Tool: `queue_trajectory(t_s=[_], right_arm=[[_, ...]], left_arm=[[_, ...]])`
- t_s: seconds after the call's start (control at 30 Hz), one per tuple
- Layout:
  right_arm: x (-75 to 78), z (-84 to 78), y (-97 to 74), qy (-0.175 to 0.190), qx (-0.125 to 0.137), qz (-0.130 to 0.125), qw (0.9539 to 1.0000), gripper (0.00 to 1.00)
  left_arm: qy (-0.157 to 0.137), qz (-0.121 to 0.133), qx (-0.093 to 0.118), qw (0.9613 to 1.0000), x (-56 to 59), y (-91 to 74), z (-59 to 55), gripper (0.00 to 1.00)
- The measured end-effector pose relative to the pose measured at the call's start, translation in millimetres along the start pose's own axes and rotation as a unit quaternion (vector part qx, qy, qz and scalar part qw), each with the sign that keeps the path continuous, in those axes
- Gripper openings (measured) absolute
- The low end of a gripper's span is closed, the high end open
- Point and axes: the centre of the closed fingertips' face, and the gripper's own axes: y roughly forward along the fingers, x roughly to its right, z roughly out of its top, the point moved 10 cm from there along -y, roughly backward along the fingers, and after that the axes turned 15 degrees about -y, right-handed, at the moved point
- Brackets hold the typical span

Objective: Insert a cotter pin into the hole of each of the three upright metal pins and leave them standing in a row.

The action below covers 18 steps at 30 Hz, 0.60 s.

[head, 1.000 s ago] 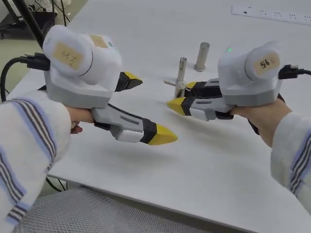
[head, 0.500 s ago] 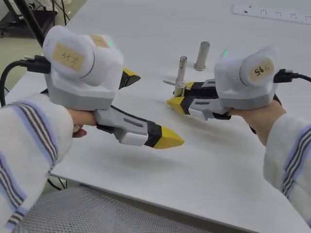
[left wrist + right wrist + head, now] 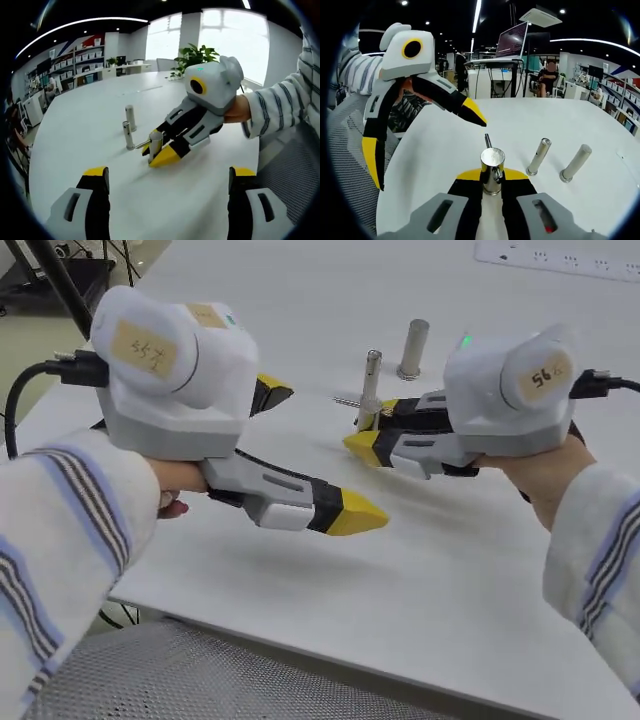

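My right gripper (image 3: 492,176) is shut on a short upright metal pin (image 3: 492,157) with a flat top. A thin cotter pin (image 3: 487,141) passes through that pin and sticks out on its far side. Two more metal pins stand to the right of it, a slim one (image 3: 539,156) and a thicker one (image 3: 575,162). In the head view the slim pin (image 3: 370,380) and the thick pin (image 3: 413,348) stand behind the right gripper (image 3: 378,426). My left gripper (image 3: 315,452) hovers open over the white table (image 3: 300,300), left of the pins, holding nothing.
A white power strip (image 3: 560,260) lies at the table's far right. The table's near edge runs across the bottom of the head view, with a grey mesh chair seat (image 3: 150,680) below it. A black cable (image 3: 20,390) trails off the left gripper.
The left gripper has drifted slightly right and forward, jaws still wide apart. The right gripper stays closed on the pin and has barely moved.
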Motion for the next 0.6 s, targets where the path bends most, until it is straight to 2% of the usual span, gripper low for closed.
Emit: queue_trajectory(t_s=[0.27,0.43,0.6], right_arm=[[13.9,-9.7,-13.0,0.011,-0.004,-0.013,0.9998,0.08],[11.8,-13.6,-13.2,0.012,-0.013,-0.008,0.9998,0.08],[10.2,-15.8,-12.4,0.022,-0.01,-0.01,0.9997,0.08]], left_arm=[[-0.003,0.001,0.0,1.0,4.4,1.8,1.8,0.99],[-0.002,0.0,-0.002,1.0,6.3,2.1,1.9,0.99],[-0.002,0.001,-0.007,1.0,6.4,0.7,0.7,0.99]])
